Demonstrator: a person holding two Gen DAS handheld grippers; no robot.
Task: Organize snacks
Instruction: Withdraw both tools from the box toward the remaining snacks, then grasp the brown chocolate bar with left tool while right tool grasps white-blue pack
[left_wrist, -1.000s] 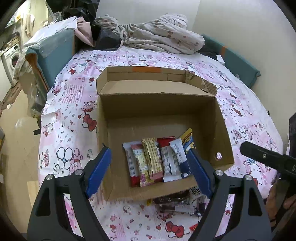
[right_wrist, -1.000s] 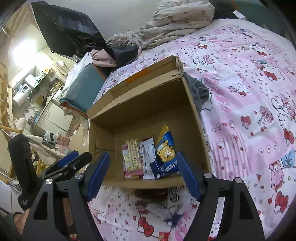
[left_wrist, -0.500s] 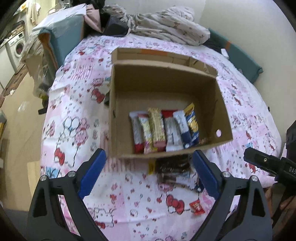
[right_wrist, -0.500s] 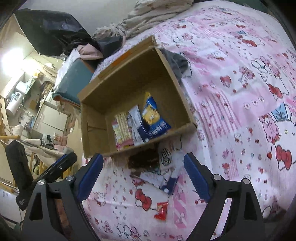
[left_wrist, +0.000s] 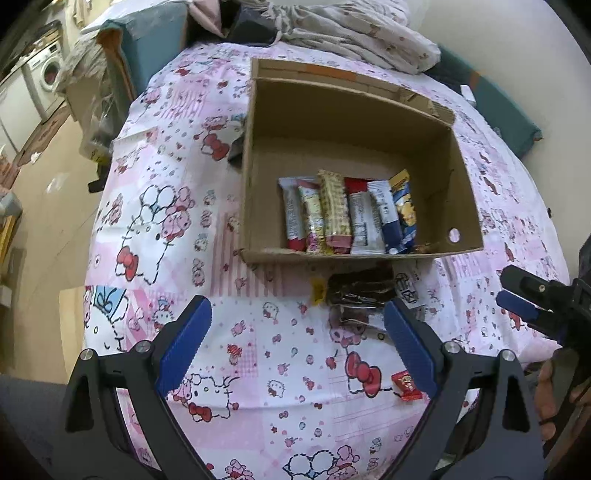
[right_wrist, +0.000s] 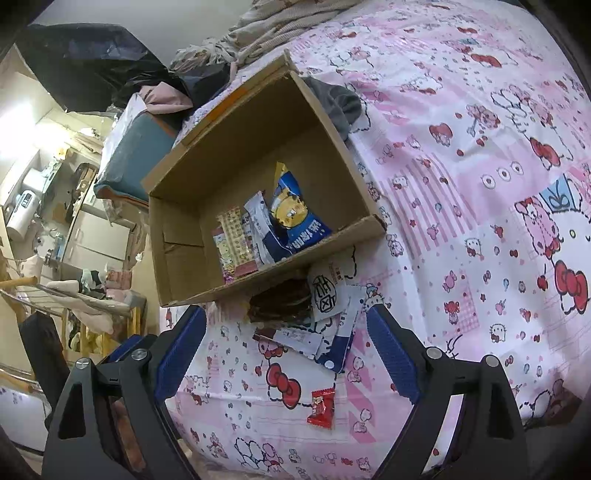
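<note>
Now the left gripper (left_wrist: 295, 343) hovers over the near edge of the bed (left_wrist: 155, 229), its jaws spread wide and holding nothing, and the right gripper (right_wrist: 288, 343) beside it is likewise wide apart and empty. Between them, just in front of the cardboard box (left_wrist: 255, 166), lies a loose pile of snacks (right_wrist: 306, 314): a dark brown packet touching the box's near wall, white and blue wrappers overlapping beneath it. A small red candy (right_wrist: 320, 408) sits apart, nearer the bed's front edge. Inside the box a row of snack bars (left_wrist: 347, 214) stands side by side against the near wall, with bare floor behind. To do the next pick well, I would take the top dark packet alone, closing across its short width, since the flat wrappers underneath will likely slide and drag along.
</note>
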